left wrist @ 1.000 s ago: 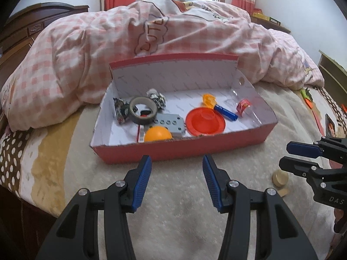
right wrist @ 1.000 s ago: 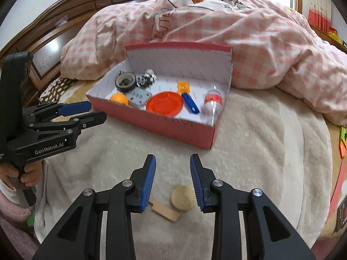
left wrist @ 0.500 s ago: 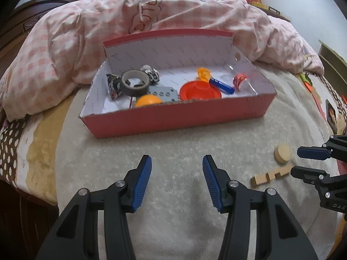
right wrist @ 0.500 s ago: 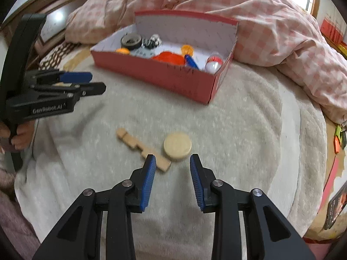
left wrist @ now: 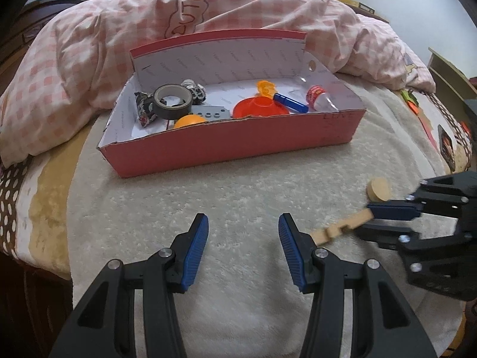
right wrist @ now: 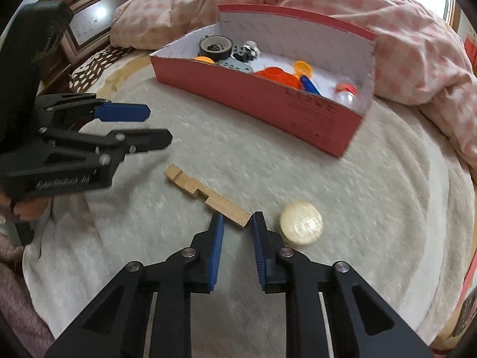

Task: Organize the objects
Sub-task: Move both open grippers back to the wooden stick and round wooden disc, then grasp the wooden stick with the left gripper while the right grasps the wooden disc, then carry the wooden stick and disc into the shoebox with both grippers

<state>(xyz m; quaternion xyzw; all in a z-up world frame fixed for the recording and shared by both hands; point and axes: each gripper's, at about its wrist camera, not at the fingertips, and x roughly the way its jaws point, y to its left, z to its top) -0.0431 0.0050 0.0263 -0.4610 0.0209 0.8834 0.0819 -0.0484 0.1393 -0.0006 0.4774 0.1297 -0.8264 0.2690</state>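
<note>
A notched wooden stick (right wrist: 205, 195) lies on the cream blanket, also in the left wrist view (left wrist: 340, 228). My right gripper (right wrist: 237, 223) is open, its fingertips on either side of the stick's near end; it also shows in the left wrist view (left wrist: 369, 220). A round wooden disc (right wrist: 301, 223) lies just right of it, also in the left wrist view (left wrist: 379, 188). My left gripper (left wrist: 243, 229) is open and empty above the blanket, also in the right wrist view (right wrist: 155, 125). The red box (left wrist: 238, 140) holds a tape roll (left wrist: 173, 106), an orange ball (left wrist: 189, 120), an orange lid (left wrist: 259, 109) and other small things.
A pink checked duvet (left wrist: 208, 15) is heaped behind the box. A dark wooden headboard (right wrist: 86, 21) stands at the left. Small items (left wrist: 447, 146) lie near the bed's right edge.
My right gripper has moved forward and down until its fingertips flank the stick's near end. My left gripper has shifted a little closer to the stick.
</note>
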